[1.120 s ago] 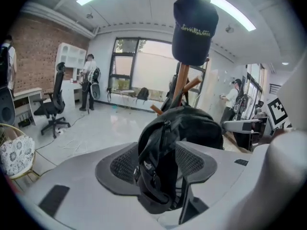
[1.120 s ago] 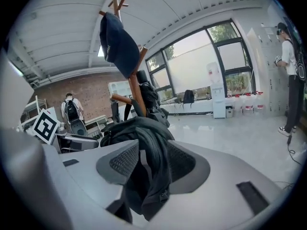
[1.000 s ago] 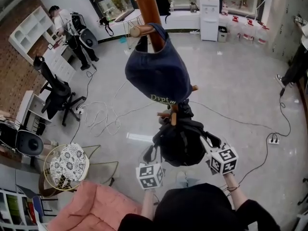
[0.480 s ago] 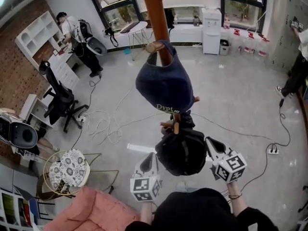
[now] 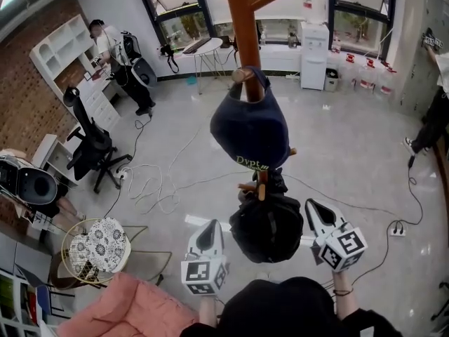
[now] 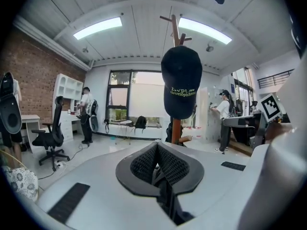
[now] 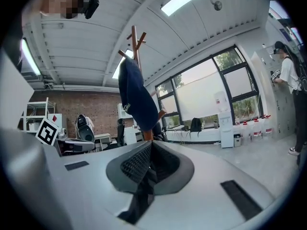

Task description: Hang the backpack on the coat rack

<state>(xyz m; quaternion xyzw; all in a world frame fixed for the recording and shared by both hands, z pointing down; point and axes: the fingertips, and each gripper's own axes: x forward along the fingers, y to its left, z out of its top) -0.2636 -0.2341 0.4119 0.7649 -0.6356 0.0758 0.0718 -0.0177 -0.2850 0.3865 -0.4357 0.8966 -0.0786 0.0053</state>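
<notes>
Finishing the hang: the backpack (image 5: 266, 227) is judged already hooked on a low peg (image 5: 247, 186) of the coat rack (image 5: 243, 20).
The left gripper (image 5: 210, 225) and right gripper (image 5: 313, 205) are clenched on nothing beside it; only a clean withdrawal is called for.

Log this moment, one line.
black backpack: hung low on brown wooden coat rack | left gripper: shut, empty | right gripper: shut, empty | navy cap: hung above it
</notes>
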